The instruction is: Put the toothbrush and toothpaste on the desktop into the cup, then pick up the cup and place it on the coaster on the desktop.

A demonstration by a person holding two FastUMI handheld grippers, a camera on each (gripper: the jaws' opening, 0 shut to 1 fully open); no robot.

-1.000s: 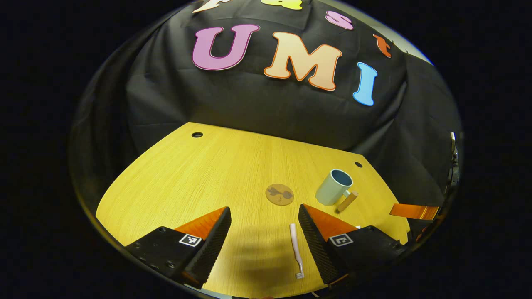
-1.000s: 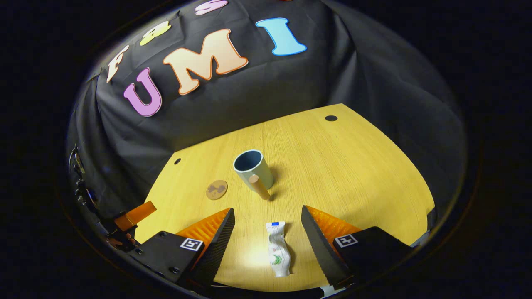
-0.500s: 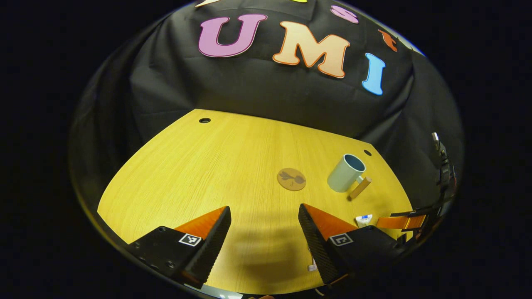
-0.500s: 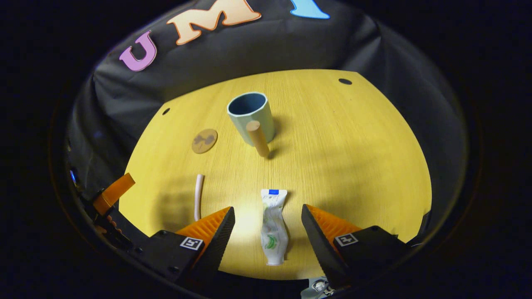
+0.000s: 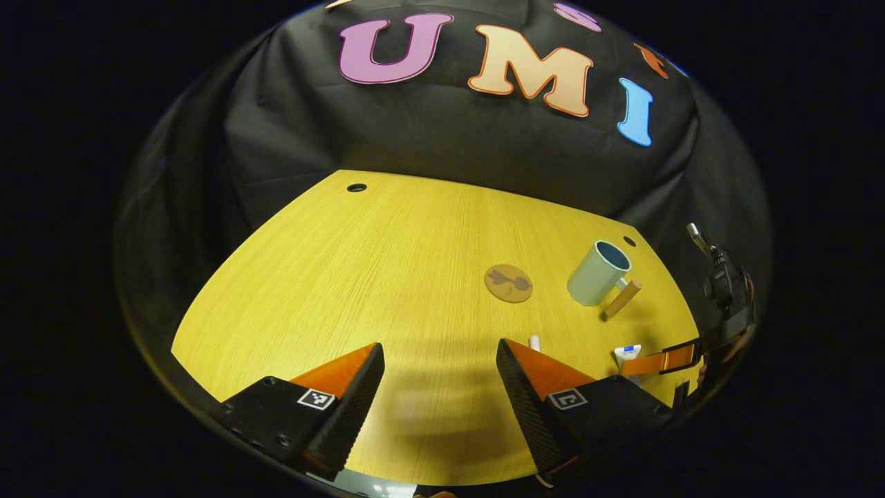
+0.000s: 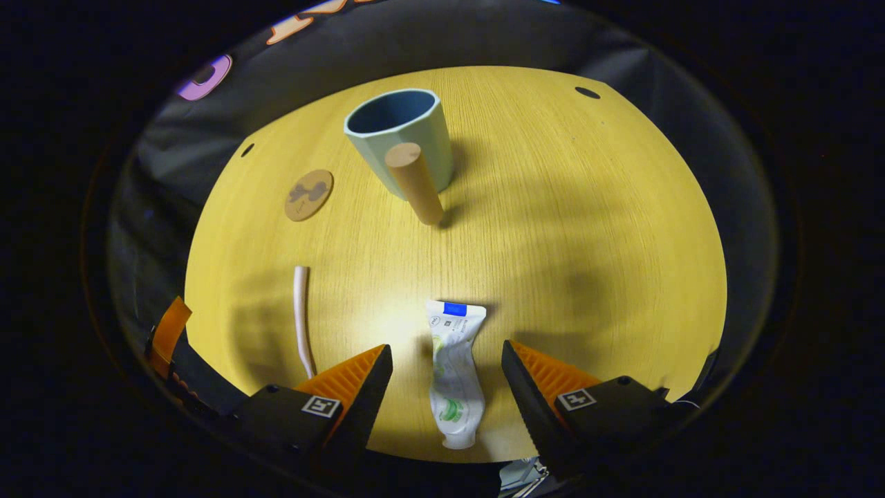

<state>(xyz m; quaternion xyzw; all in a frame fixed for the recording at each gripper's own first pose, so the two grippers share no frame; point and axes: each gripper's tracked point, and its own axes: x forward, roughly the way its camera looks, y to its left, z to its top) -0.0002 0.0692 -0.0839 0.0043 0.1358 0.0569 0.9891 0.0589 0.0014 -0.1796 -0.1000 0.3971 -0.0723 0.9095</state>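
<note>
My right gripper (image 6: 446, 387) is spread around the toothpaste (image 6: 453, 373) on the counter (image 6: 588, 228); cup (image 6: 401, 138) at 12 o'clock; left gripper (image 5: 439, 387) spread, empty.

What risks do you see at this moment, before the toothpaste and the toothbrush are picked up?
1. The toothpaste is crumpled and lies flat between the open fingers of the right hand-held gripper; it may slip or bend when squeezed.
2. The toothbrush is thin and flat on the desktop, and sits outside the left hand-held gripper, so a grasp may miss.
3. The cup has a long wooden handle pointing towards the grippers; a bump could tip it.
</note>
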